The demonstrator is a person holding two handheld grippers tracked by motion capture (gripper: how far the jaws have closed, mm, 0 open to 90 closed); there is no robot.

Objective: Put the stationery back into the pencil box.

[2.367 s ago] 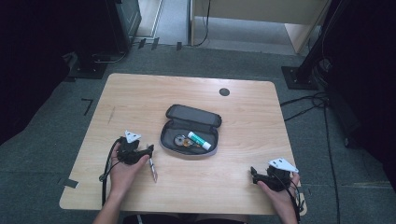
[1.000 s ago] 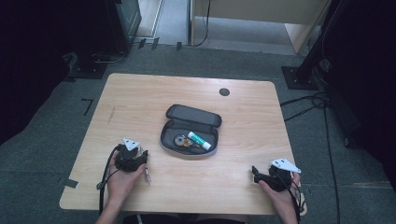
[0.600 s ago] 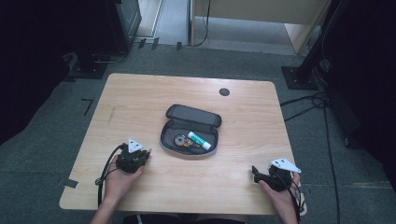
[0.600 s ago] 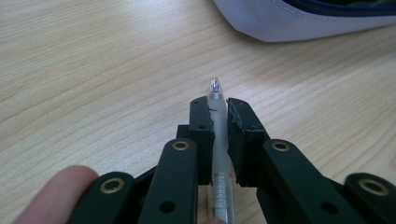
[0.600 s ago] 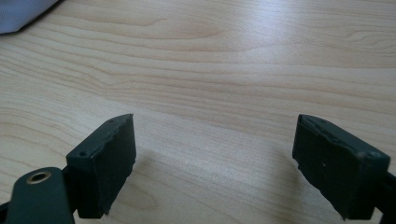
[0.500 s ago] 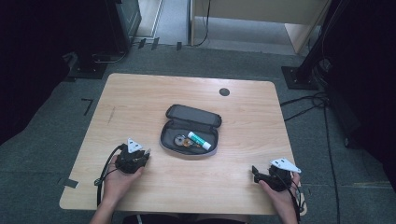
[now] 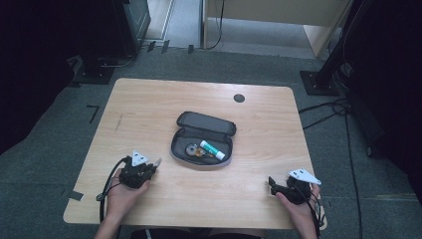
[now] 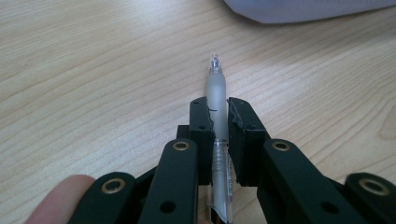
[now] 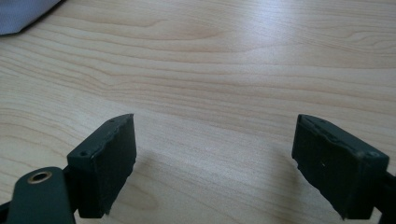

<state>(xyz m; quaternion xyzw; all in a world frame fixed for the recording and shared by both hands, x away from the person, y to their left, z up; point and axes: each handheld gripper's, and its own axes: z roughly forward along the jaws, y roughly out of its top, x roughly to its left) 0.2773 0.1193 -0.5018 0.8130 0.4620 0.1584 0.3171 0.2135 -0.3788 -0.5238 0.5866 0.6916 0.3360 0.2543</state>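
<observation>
Left gripper (image 8: 219, 109), clamped on pen (image 8: 215, 88), is now swung tip-first toward pencil case (image 7: 201, 142) at 2 o'clock; tip is best kept low. Right gripper (image 9: 215, 158) is held wide open, empty.

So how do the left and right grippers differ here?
The left gripper is shut on a pen; the right gripper is open, holding nothing. The left sits close to the pencil case, the right near the table corner. Both are held low over it.
</observation>
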